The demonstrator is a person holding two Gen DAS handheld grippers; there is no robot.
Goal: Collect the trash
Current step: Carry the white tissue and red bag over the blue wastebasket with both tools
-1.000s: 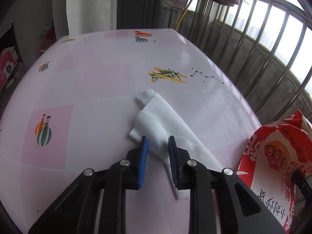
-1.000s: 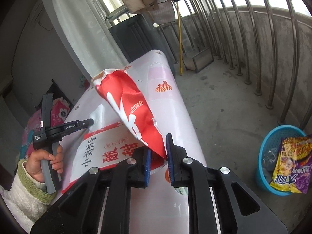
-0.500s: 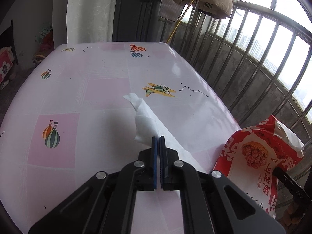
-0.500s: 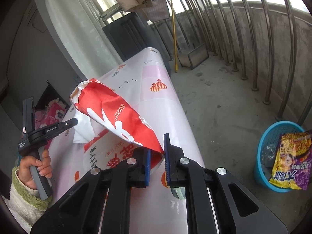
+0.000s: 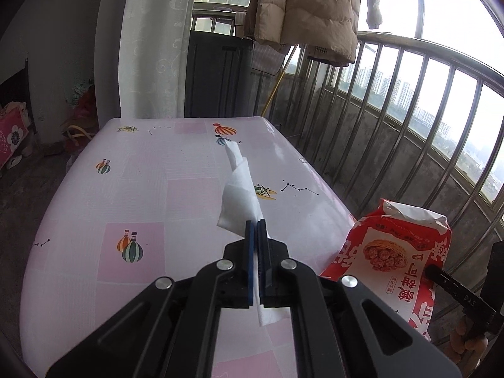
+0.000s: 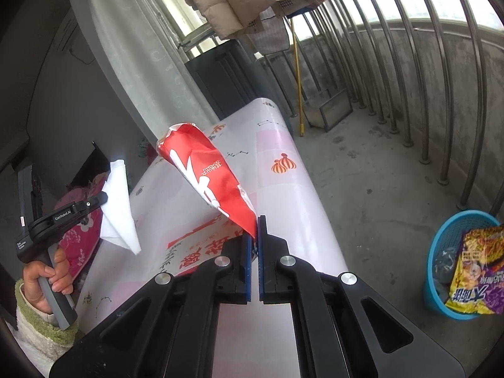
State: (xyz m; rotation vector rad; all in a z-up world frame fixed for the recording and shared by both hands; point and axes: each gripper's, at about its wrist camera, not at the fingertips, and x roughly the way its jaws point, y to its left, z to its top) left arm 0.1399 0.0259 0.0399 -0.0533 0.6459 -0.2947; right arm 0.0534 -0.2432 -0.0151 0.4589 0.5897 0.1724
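Observation:
My left gripper [image 5: 255, 225] is shut on a white tissue [image 5: 241, 201], which hangs lifted above the pink table [image 5: 141, 189]. In the right wrist view the same gripper [image 6: 104, 197] shows at the left, held by a hand, with the tissue [image 6: 118, 208] dangling from it. My right gripper [image 6: 255, 223] is shut on the corner of a red snack bag [image 6: 208, 173], raised over the table's right side [image 6: 283, 189]. The red bag [image 5: 397, 252] also stands at the right in the left wrist view.
A blue basket [image 6: 441, 252] with a yellow and purple snack wrapper [image 6: 475, 271] stands on the concrete floor right of the table. A metal railing [image 5: 409, 110] runs along the right. A dark cabinet [image 5: 217, 75] and a hanging coat [image 5: 302, 9] are behind the table.
My left gripper closed on the tissue and lifted it off the table. My right gripper closed on the red bag's corner, and the bag rose and swung upright.

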